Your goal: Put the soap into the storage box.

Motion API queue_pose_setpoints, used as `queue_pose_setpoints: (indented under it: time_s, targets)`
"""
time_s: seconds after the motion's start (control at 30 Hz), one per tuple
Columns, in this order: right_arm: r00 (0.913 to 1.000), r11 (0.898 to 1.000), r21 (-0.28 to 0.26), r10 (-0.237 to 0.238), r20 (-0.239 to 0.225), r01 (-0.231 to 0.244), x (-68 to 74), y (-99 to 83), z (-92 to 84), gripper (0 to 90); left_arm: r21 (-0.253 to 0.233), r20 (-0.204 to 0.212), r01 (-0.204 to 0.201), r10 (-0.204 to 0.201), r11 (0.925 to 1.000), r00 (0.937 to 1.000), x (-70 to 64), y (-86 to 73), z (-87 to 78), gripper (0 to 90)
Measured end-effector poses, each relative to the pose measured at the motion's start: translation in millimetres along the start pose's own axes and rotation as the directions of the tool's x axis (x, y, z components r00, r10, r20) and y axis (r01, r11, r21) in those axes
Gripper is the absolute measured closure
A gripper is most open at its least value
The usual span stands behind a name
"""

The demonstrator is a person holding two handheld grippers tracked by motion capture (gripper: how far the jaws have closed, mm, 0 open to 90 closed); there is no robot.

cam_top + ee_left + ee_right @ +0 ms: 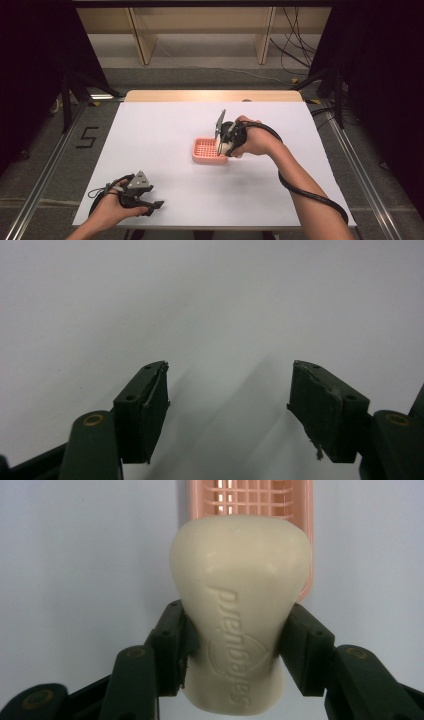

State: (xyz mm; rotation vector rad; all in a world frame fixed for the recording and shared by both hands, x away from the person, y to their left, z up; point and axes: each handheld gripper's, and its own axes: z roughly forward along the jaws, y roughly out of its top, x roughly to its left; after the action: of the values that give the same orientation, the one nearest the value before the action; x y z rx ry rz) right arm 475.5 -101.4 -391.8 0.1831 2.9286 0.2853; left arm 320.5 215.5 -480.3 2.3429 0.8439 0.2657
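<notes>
So the right gripper (pixel 235 645) has its jaws clamped on both sides of a cream bar of soap (pixel 240 605), the one with "Safeguard" pressed into its face. It hangs right over the pink slatted soap dish (pixel 207 151), which sits around the middle of the white table (pixel 165 130), a bit to the right. In the high view the soap (pixel 226 147) is at the dish's right edge; can't tell if it touches the dish.

The left gripper (pixel 150 204) is way off at the near left corner, jaws spread wide with nothing between them, just bare white table under it. Well apart from the dish.
</notes>
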Motion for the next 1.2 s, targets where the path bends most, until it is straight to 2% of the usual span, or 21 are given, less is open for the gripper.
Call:
queue_pose_setpoints:
  time_s: [0.1,0.13,0.17,0.23,0.27,0.3,0.37,0.4,0.43,0.47,0.57,0.6,0.67,0.7,0.73,0.8,0.87,0.93,1.07,1.13,1.2]
  targets:
    - [0.9996,1.000,0.015,0.027,-0.005,-0.027,1.7,1.9,-0.7,50.7,-0.002,0.000,0.002,-0.002,1.0000,1.0000,0.0,0.0,-0.1,31.8]
    - [0.9999,1.000,-0.010,-0.016,0.001,0.016,-1.6,1.9,1.2,50.6,-0.002,0.000,0.002,-0.002,1.0000,1.0000,0.0,0.1,-0.1,31.8]
    - [0.9996,0.999,0.015,0.028,0.002,-0.028,1.3,3.3,-0.6,50.7,-0.003,0.001,0.002,-0.002,1.0000,1.0000,0.0,0.1,-0.2,31.8]
    - [0.9999,1.000,0.002,0.010,0.001,-0.010,-0.7,4.2,-0.1,50.7,-0.003,0.000,0.003,-0.003,1.0000,1.0000,-0.1,0.1,0.0,31.8]
    - [0.9996,0.999,0.015,0.029,-0.001,-0.029,0.5,4.9,-0.5,50.7,-0.002,0.000,0.003,-0.003,1.0000,1.0000,-0.2,0.1,0.0,31.7]
    - [1.0000,1.000,0.003,-0.001,0.001,0.001,-1.4,6.0,0.6,50.7,-0.002,0.000,0.002,-0.002,1.0000,1.0000,-0.1,0.1,0.1,31.8]
    - [0.9997,1.000,0.010,0.023,-0.004,-0.023,-0.4,7.2,0.4,50.7,-0.003,0.000,0.003,-0.003,1.0000,1.0000,0.1,0.1,0.0,31.8]
    - [1.0000,1.000,-0.003,-0.006,0.005,0.006,-2.5,7.8,1.4,50.7,-0.004,0.001,0.003,-0.003,1.0000,1.0000,0.1,0.1,-0.1,31.8]
    - [1.0000,1.000,0.007,-0.004,0.000,0.004,-2.6,8.1,1.5,50.7,-0.004,0.001,0.003,-0.003,1.0000,1.0000,0.2,0.0,-0.1,31.8]
    - [0.9997,1.000,-0.011,-0.024,0.000,0.024,-4.2,9.3,3.2,50.7,-0.004,0.001,0.004,-0.004,1.0000,1.0000,0.2,-0.1,-0.1,31.8]
    - [0.9991,0.999,-0.013,-0.042,-0.001,0.042,-5.9,10.3,4.7,50.7,-0.005,0.001,0.003,-0.003,1.0000,1.0000,0.2,0.0,-0.3,31.8]
    - [1.0000,1.000,0.007,0.003,0.000,-0.003,-2.9,11.2,3.6,50.6,-0.005,0.001,0.002,-0.002,1.0000,1.0000,0.2,0.1,-0.3,31.8]
    - [0.9999,1.000,-0.003,0.008,-0.010,-0.008,-2.8,13.1,4.2,50.7,-0.005,0.001,0.003,-0.003,1.0000,1.0000,0.2,0.1,-0.4,31.8]
    - [0.9993,0.999,-0.002,0.037,-0.008,-0.037,-0.9,13.7,3.8,50.7,-0.005,0.001,0.002,-0.002,1.0000,1.0000,0.3,0.1,-0.4,31.8]
    - [1.0000,1.000,-0.009,-0.002,-0.001,0.002,-4.0,13.4,4.8,50.7,-0.005,0.001,0.003,-0.003,1.0000,1.0000,0.2,0.0,-0.3,31.8]
    - [0.9989,0.999,0.003,0.045,-0.010,-0.045,-1.1,15.5,3.5,50.6,-0.006,0.000,0.003,-0.003,1.0000,1.0000,0.3,0.0,-0.5,31.8]
    - [1.0000,1.000,-0.020,0.002,0.000,-0.002,-4.0,16.5,4.8,50.6,-0.007,0.000,0.007,-0.007,0.9999,1.0000,0.0,0.0,-0.7,31.8]
    - [0.9999,1.000,-0.022,-0.013,0.000,0.013,-5.3,17.7,5.0,50.7,-0.006,-0.001,0.006,-0.006,1.0000,1.0000,0.1,0.1,-0.8,31.8]
    - [1.0000,1.000,-0.024,-0.004,-0.007,0.004,-5.5,19.3,5.8,50.6,-0.006,0.000,0.007,-0.007,1.0000,1.0000,0.1,0.0,-0.8,31.8]
    - [0.9994,0.999,-0.031,-0.034,-0.005,0.034,-7.5,19.8,6.9,50.7,-0.005,0.001,0.007,-0.007,1.0000,1.0000,0.2,0.1,-0.8,31.8]
    - [0.9998,0.999,-0.028,-0.017,-0.011,0.016,-6.0,21.1,7.1,50.7,-0.006,0.000,0.008,-0.008,1.0000,1.0000,0.3,0.0,-0.9,31.8]
